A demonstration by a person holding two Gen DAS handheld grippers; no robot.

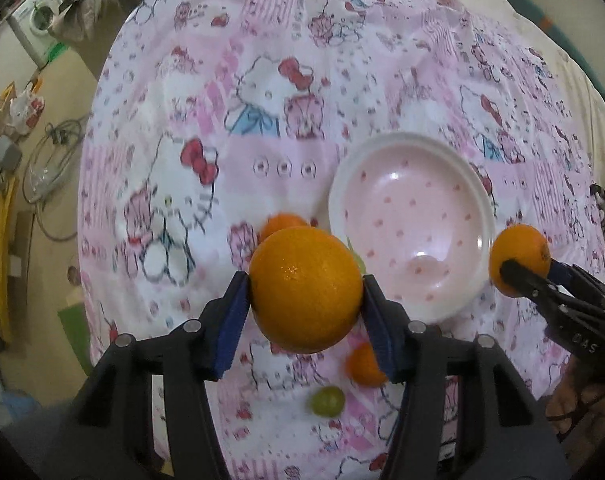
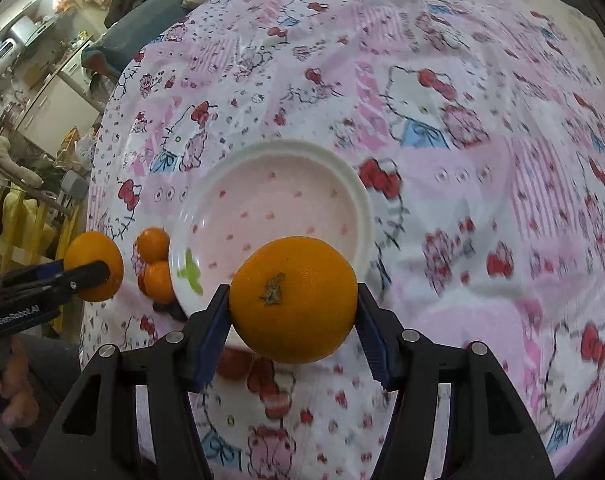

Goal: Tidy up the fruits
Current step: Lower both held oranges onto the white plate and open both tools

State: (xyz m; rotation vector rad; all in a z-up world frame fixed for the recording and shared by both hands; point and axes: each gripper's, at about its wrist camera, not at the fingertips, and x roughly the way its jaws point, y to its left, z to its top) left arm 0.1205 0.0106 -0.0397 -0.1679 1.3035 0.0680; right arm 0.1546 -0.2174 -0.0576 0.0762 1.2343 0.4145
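Note:
My left gripper (image 1: 305,294) is shut on a large orange (image 1: 305,288) and holds it above the cloth, left of the pink dotted plate (image 1: 412,224). My right gripper (image 2: 293,305) is shut on another orange (image 2: 293,300) at the plate's (image 2: 274,204) near rim. Each gripper shows in the other view: the right gripper (image 1: 520,268) with its orange (image 1: 518,254) right of the plate, the left gripper (image 2: 96,268) with its orange (image 2: 92,256) left of it. The plate holds no fruit.
Small oranges (image 2: 154,244) (image 2: 158,282) lie on the Hello Kitty cloth (image 1: 262,80) left of the plate. One small orange (image 1: 364,366) and a green grape (image 1: 327,401) lie under my left gripper. The bed edge and cluttered floor (image 1: 34,160) are at left.

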